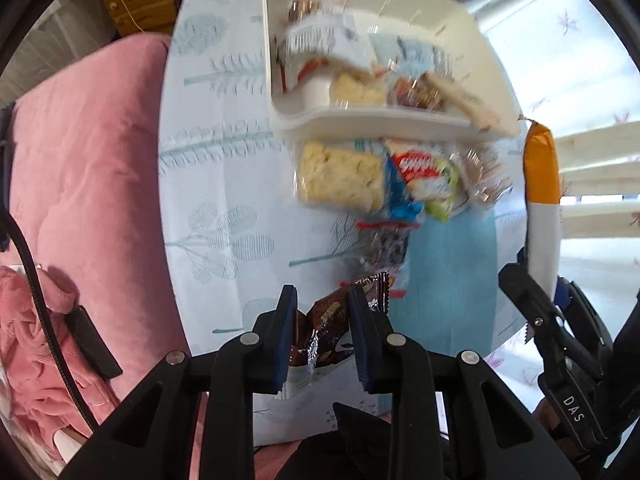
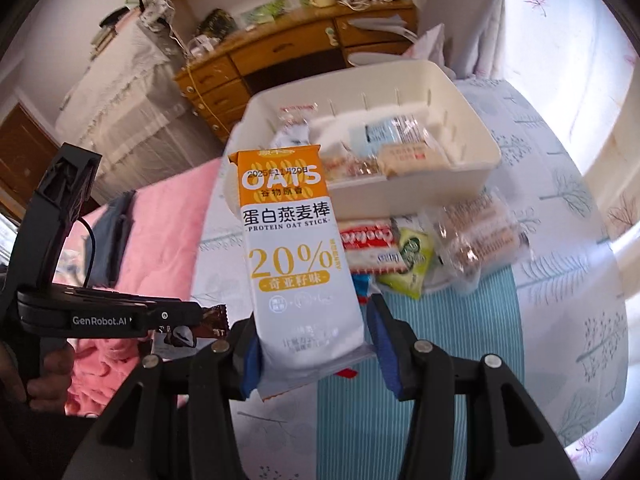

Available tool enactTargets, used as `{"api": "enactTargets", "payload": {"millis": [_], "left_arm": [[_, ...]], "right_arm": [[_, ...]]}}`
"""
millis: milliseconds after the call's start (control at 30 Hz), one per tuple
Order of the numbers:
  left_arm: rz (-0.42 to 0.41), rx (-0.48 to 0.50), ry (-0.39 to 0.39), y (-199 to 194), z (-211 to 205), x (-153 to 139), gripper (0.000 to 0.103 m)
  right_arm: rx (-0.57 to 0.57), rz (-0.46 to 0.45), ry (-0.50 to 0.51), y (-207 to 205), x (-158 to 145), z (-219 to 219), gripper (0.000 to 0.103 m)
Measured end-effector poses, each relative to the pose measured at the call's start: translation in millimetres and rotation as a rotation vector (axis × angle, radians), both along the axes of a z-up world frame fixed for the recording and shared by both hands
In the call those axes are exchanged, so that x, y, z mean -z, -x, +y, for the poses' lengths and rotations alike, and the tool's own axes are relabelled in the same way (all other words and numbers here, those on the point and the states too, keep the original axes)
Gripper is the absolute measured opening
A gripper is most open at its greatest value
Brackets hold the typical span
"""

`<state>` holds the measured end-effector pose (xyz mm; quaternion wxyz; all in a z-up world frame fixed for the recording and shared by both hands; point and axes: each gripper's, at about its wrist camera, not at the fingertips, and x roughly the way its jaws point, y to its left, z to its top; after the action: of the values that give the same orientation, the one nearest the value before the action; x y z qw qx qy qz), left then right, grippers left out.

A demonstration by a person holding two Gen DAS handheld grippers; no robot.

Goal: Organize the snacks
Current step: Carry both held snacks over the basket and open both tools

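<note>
Now both grippers carry a snack each, bound for the bin.
Left gripper (image 1: 322,334) pinches a brown wrapper (image 1: 336,320); right gripper (image 2: 316,350) clamps the oat stick (image 2: 296,248) by its bottom end, leaving the top free, above loose packets (image 2: 404,252) beside the white bin's (image 2: 452,184) near wall.

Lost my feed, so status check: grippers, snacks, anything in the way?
Left gripper shut on brown snack packet. Right gripper shut on oat stick packet. White bin ahead, partly filled; loose snacks in front.
</note>
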<state>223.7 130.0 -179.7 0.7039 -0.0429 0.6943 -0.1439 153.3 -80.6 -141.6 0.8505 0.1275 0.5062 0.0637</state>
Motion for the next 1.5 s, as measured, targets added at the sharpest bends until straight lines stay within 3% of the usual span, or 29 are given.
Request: {"api": "enactTargets", "payload": {"millis": [200,467,700,1033,1133,1200,1367,1500], "left_arm": [[-0.068,-0.122,0.071,-9.5,-14.9,-46.1,0.024],[-0.166,-0.225,0.101,-38.1,-31.4,-87.9,0.024],[-0.228,-0.281,0.099,-66.7,-58.5,-100.8,0.024],[-0.267,-0.336,0.110,-105.4,-101.6,-90.6,0.026],[-0.257,-0.348,0.122,-110.7,-109.7,-85.4,0.039],[-0.247,-0.350,0.106,-111.4,-114.4,-83.4,0.061],[-0.231,-0.351,0.065,-107.0,-116.3,-81.9,0.074],[-0.227,-0.353,0.052,-95.1,-107.7,-86.3,0.074]], "right_arm": [[-0.096,-0.059,-0.027,-18.2,-27.3,-8.0,0.048],[-0.206,-0.135,-0.027,-50.1,-57.7,-28.8,0.048],[-0.261,-0.174,-0.029,-71.0,-57.7,-55.4,0.048],[-0.263,-0.190,-0.028,-102.9,-40.8,-98.1,0.048],[-0.256,-0.168,-0.022,-110.4,-34.8,-104.9,0.051],[-0.248,-0.141,-0.023,-114.5,-29.8,-108.6,0.052],[-0.218,-0.075,-0.069,-116.0,-18.7,-119.6,0.062],[-0.184,-0.061,-0.094,-110.1,-20.4,-122.3,0.066]]}}
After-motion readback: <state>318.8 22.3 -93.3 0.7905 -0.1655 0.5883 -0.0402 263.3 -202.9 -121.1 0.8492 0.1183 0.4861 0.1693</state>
